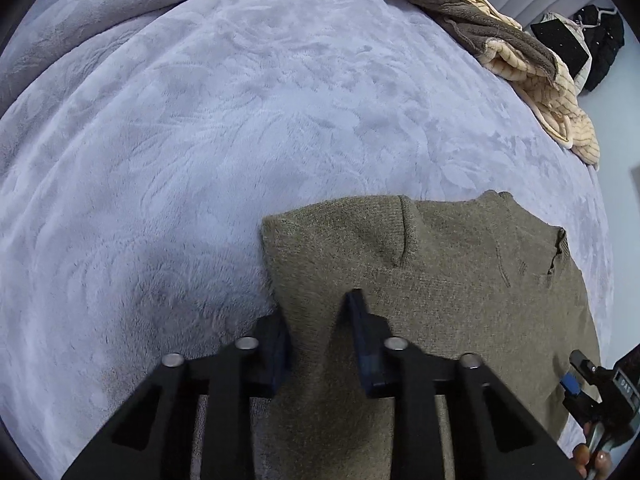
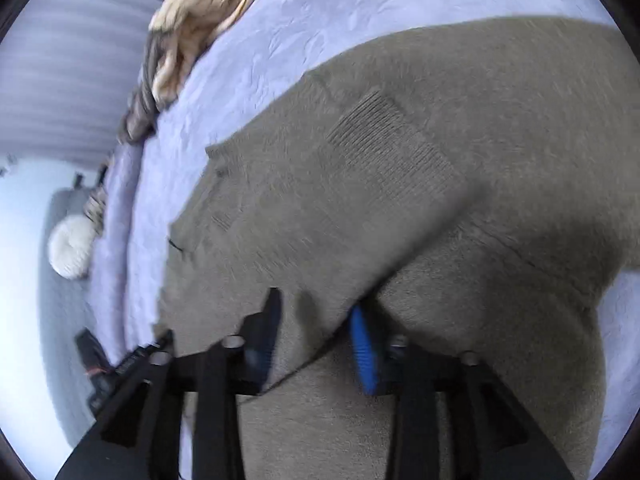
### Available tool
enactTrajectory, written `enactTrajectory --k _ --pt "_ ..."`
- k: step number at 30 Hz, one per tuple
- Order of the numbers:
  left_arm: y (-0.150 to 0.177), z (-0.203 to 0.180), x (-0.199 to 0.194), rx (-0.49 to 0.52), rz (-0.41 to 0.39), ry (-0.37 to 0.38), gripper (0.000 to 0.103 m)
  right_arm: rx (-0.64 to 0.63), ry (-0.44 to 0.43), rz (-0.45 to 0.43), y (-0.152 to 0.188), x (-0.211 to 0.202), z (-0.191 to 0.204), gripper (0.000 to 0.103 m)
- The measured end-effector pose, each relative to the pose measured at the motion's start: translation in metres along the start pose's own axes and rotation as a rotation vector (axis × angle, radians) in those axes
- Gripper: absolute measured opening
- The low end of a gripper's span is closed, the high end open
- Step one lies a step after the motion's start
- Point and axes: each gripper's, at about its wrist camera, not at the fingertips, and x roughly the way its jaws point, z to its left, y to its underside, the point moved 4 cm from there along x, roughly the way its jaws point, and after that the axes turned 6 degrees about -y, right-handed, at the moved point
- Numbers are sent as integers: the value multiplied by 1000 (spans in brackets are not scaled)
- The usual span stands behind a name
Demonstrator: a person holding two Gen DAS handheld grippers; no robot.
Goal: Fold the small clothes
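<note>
An olive-brown knitted sweater [image 1: 440, 280] is found spread on a lilac plush bedspread [image 1: 200, 140]. The left gripper [image 1: 320, 320] is clamped on its side edge. The right gripper [image 2: 316, 312] straddles a raised fold; whether it pinches cannot be told through blur. Both edges should be lifted evenly. A beige-and-brown blanket [image 1: 532, 68] lies crumpled at the bed's far edge.
</note>
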Motion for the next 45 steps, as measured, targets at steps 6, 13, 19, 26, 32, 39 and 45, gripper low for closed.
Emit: enactTrajectory --k 6,13,19,26,32,39,45 --pt "-22 0 -22 58 -35 36 8 -14 -38 -28 -15 1 24 6" --pt "-19 15 -1 31 -1 60 9 103 18 -26 6 4 -26 5" --pt "-12 11 -16 113 -29 56 9 14 -48 89 50 5 14 47" --pt "-14 14 -7 105 6 76 9 -47 -276 410 164 124 107 64" --pt "-23 14 -11 156 23 95 9 -21 -332 397 186 169 137 5" --pt "-29 29 5 128 41 109 9 -36 -267 413 205 193 120 5" --pt "-23 31 -17 148 -11 26 9 -213 -190 487 213 159 125 6"
